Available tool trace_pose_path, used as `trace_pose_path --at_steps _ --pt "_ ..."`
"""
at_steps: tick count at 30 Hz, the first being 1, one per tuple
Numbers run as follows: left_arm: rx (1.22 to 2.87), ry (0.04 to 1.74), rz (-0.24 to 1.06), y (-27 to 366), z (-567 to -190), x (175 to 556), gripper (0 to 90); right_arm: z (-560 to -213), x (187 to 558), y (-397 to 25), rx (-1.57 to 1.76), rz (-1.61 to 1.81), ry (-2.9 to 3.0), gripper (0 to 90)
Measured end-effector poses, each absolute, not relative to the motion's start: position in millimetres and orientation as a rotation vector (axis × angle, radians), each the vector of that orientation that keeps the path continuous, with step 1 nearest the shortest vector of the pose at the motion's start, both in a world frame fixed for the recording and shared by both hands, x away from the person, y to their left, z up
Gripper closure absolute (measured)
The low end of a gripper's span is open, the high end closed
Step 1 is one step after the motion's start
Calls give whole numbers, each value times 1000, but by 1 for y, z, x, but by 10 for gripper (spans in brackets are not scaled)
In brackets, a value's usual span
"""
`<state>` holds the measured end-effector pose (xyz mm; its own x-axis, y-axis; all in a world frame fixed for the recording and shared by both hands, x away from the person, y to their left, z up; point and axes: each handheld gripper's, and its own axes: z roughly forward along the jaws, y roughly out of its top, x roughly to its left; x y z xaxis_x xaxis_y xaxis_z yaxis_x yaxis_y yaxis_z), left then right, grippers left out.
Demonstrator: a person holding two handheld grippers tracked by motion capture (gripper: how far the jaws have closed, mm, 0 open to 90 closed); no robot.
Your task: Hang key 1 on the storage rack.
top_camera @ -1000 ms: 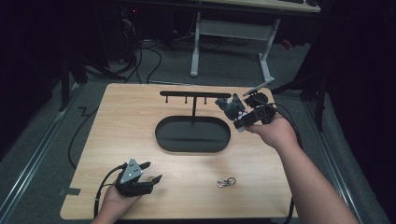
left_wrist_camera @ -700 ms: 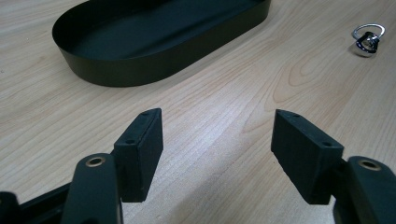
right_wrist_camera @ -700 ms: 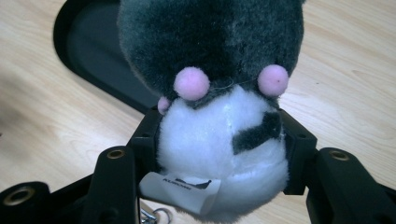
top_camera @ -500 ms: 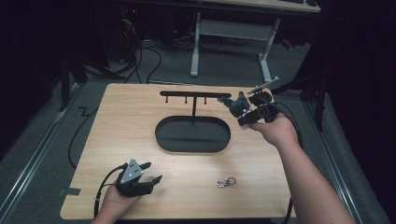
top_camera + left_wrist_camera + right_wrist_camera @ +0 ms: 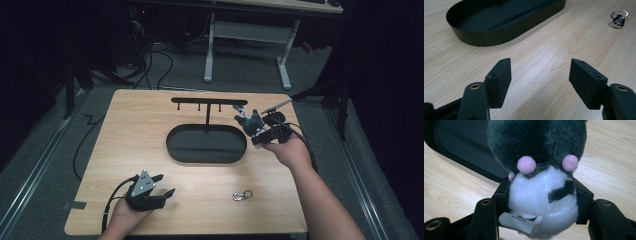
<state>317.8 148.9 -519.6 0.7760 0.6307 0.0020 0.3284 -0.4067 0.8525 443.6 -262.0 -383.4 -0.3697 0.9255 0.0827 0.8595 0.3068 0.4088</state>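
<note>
A grey-and-white plush toy [image 5: 541, 182] is held clamped in the right gripper [image 5: 256, 131] at the oval tray's [image 5: 206, 156] three o'clock rim, seemingly for hanging on the hook rack [image 5: 208, 102], which would call for a lift toward eleven o'clock, while the left gripper [image 5: 159, 186] rests with jaws apart.

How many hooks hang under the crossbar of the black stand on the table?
3 show clearly on the crossbar in the high view: one left of the post, one near it, one right of it. The plush toy may hide another at the right end.

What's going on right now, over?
Right gripper shut on grey-and-white plush toy beside black oval tray. Left gripper open, idle. Nothing blocking.
</note>
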Motion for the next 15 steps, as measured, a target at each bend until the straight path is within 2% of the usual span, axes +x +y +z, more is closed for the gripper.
trace_pose_path --at_steps 15 --pt "2033 716 409 149 -520 318 349 -419 460 -245 1631 620 2382 441"
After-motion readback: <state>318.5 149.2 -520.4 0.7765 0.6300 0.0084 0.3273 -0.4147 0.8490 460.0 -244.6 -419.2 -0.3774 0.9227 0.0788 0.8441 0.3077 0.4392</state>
